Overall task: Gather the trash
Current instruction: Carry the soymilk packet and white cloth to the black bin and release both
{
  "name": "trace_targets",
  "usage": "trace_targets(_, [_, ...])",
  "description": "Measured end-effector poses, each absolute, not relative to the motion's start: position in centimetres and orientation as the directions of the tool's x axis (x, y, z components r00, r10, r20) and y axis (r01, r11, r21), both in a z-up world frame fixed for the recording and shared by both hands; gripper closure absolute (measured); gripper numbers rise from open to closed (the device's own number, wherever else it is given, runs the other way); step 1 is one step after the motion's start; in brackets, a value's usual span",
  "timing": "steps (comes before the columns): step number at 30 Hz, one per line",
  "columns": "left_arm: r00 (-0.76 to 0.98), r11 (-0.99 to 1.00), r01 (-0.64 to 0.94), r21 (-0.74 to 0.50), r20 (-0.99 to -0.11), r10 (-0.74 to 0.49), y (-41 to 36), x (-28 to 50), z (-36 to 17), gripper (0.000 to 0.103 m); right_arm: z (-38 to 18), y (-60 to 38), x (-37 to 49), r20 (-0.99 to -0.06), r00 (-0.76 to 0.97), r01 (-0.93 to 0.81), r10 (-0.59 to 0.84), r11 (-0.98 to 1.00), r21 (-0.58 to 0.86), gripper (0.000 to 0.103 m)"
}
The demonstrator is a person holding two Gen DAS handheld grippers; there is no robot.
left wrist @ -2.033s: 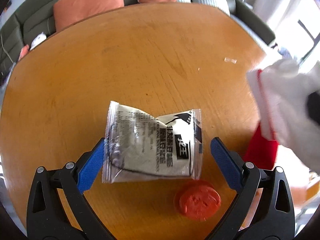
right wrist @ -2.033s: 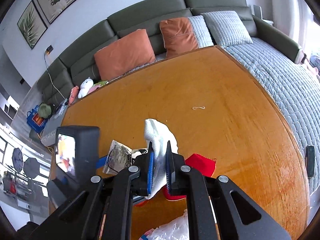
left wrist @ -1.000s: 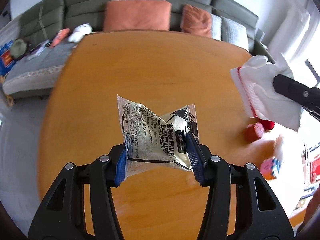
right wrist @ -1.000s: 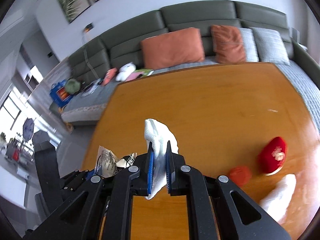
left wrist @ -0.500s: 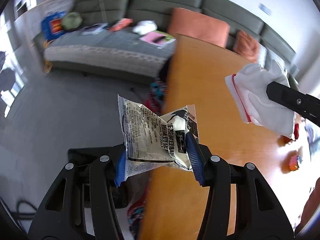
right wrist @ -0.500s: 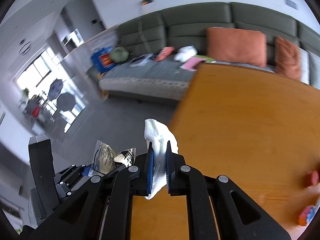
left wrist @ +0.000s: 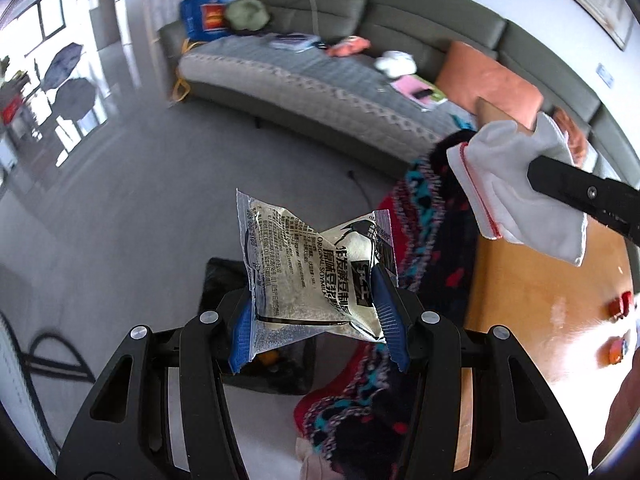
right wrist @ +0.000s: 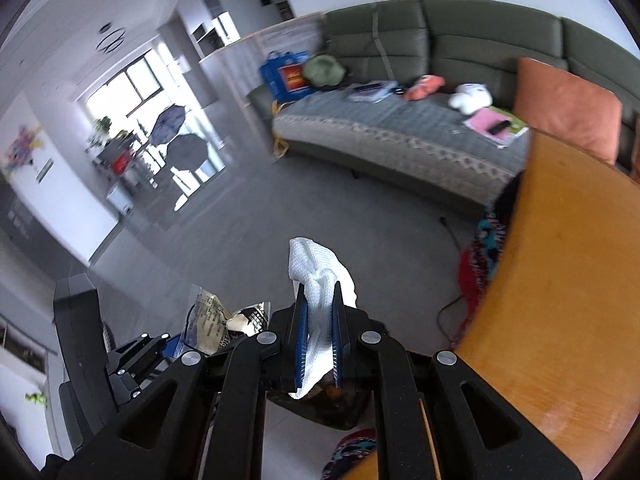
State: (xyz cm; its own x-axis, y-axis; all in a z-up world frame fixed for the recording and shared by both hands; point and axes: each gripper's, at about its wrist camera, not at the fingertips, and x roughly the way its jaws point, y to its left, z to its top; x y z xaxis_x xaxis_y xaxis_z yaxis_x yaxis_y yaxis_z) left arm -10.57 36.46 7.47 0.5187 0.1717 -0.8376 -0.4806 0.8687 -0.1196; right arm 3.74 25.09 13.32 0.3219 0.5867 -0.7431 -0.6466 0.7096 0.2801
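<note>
My left gripper (left wrist: 318, 320) is shut on a crumpled silver soy-milk packet (left wrist: 308, 268) with black print, held over the grey floor. Under it stands a black-lined trash bin (left wrist: 264, 360), mostly hidden by the packet and the jaws. My right gripper (right wrist: 320, 336) is shut on a white paper towel (right wrist: 320, 276); that towel (left wrist: 516, 188) also shows at the right of the left wrist view. The packet (right wrist: 224, 320) and the left gripper (right wrist: 160, 348) appear low left in the right wrist view. A dark bin (right wrist: 332, 404) lies below the right jaws.
The wooden table (left wrist: 540, 300) is off to the right, with small red items (left wrist: 622, 304) on it. A patterned red and dark cloth (left wrist: 424, 240) hangs at its edge. A grey sofa (right wrist: 400, 128) with cushions and clutter runs along the back. A black cable (left wrist: 44, 352) lies on the floor.
Both grippers have swung left off the table and out over the floor, keeping hold of the packet and the towel. The bin has come into view under them.
</note>
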Motion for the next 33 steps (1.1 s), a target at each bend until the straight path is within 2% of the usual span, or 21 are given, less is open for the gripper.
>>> trace_targets(13, [0.413,0.782,-0.611,-0.124,-0.893,0.181,43.1,-15.5,3.0,0.052,9.5,34.6,-0.2,-0.808,0.171,-0.743,0.563,0.612,0.269,0.091])
trace_targets(15, [0.385,0.776,-0.62,-0.113,-0.906,0.176,43.7,-15.6,2.3,0.046,8.8,36.0,-0.4,-0.824,0.153,-0.746,0.546,0.61,0.266,0.065])
trace_targets(16, [0.36,0.77,-0.631,-0.088,-0.913,0.19,43.9,-15.7,2.0,0.03,8.6,36.5,-0.5,-0.828,0.169,-0.742,0.534,0.622,0.25,0.04])
trace_targets(18, [0.338,0.751,-0.658,-0.048,-0.911,0.238,44.4,-15.8,2.0,0.006,8.6,37.3,0.1,-0.82,0.189,-0.748,0.54,0.62,0.237,0.039])
trace_targets(33, [0.341,0.741,-0.669,-0.05,-0.907,0.247,45.8,-15.8,2.4,0.006,9.1,37.3,1.0,-0.81,0.201,-0.745,0.551,0.623,0.239,0.039])
